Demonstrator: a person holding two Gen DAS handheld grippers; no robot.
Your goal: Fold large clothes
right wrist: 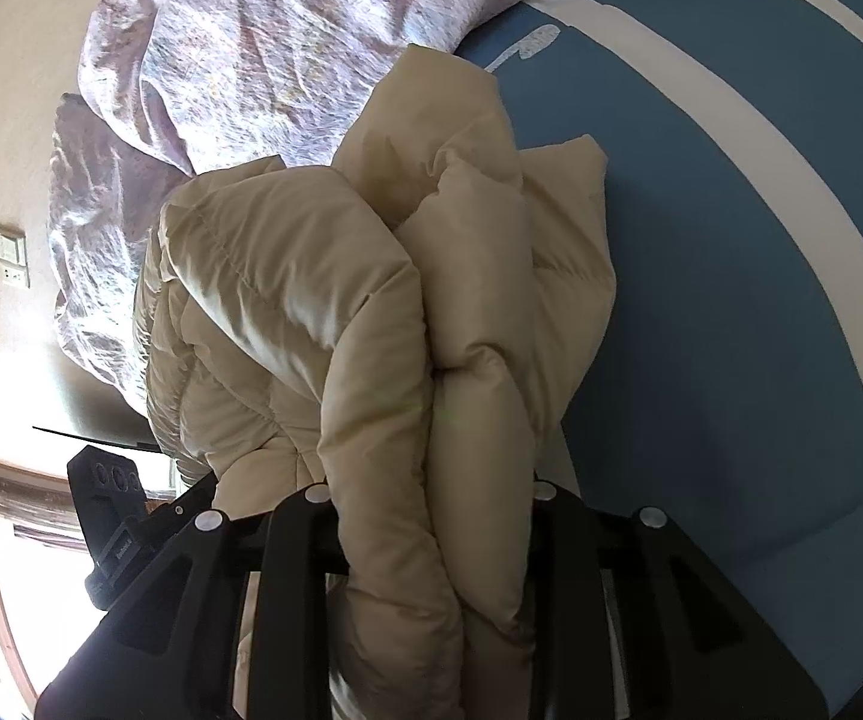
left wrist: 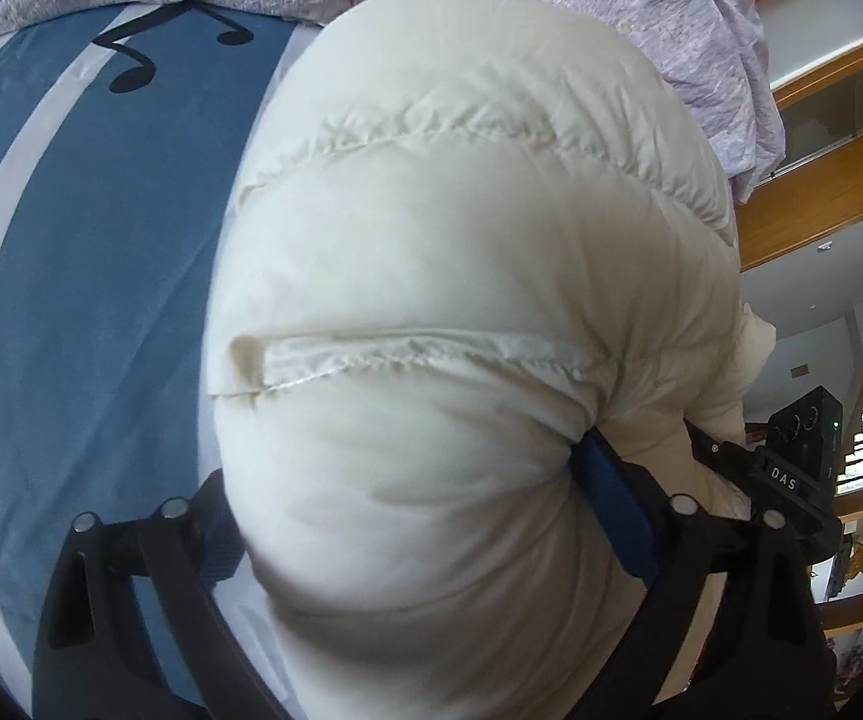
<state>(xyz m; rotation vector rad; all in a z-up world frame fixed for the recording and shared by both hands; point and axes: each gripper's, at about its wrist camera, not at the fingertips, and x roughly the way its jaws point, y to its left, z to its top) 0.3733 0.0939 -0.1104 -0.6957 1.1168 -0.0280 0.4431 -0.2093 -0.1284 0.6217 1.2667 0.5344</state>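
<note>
Bulging between both tongs, the cream puffer jacket (left wrist: 461, 276) lies bunched on the blue bed sheet (left wrist: 101, 276) beside a lilac quilt (right wrist: 263, 48). The left tongs (left wrist: 425, 516) stand wide, seemingly squeezing its padding; the right tongs (right wrist: 431, 504) pinch gathered folds.
</note>
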